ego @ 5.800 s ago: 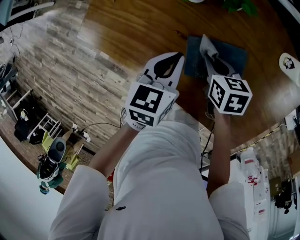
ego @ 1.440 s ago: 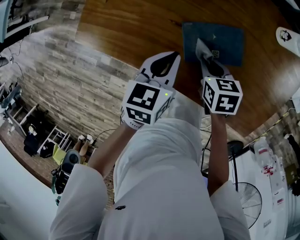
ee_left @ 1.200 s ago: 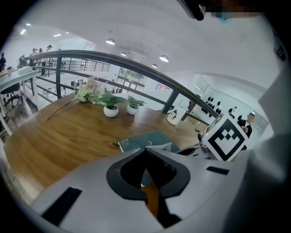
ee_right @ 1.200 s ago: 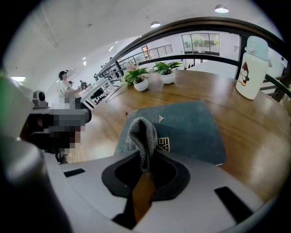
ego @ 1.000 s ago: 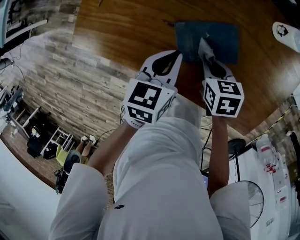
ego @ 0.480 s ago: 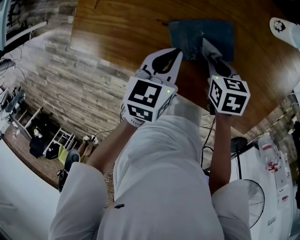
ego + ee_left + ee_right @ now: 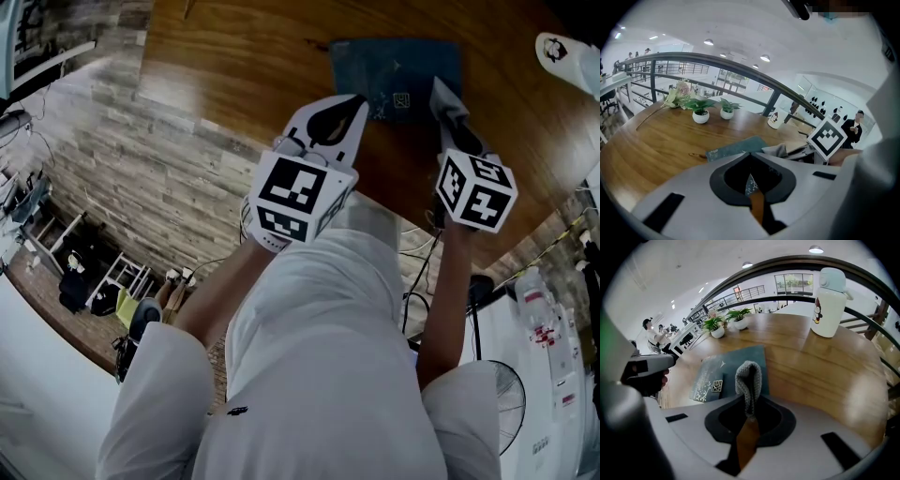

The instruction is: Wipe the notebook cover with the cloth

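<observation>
A dark teal notebook point(image 7: 392, 73) lies flat on the round wooden table point(image 7: 253, 56). My right gripper point(image 7: 442, 97) is shut on a folded grey cloth point(image 7: 436, 86), which sits at the notebook's right edge near its front corner. In the right gripper view the cloth point(image 7: 748, 379) sticks up from the right gripper point(image 7: 749, 412) over the notebook point(image 7: 719, 371). My left gripper point(image 7: 360, 99) hangs shut and empty just in front of the notebook's near edge. From the left gripper view, the left gripper point(image 7: 750, 174) points at the notebook point(image 7: 736, 147).
A white bottle point(image 7: 827, 282) with a cartoon print stands on the table to the right. Small potted plants point(image 7: 715, 325) and a flower bunch point(image 7: 677, 93) stand at the far side. A curved railing point(image 7: 754, 77) rings the table. The floor point(image 7: 112, 187) lies below the near edge.
My right gripper has slid the cloth to the right, from the middle of the notebook cover to its right edge. The left gripper has stayed put.
</observation>
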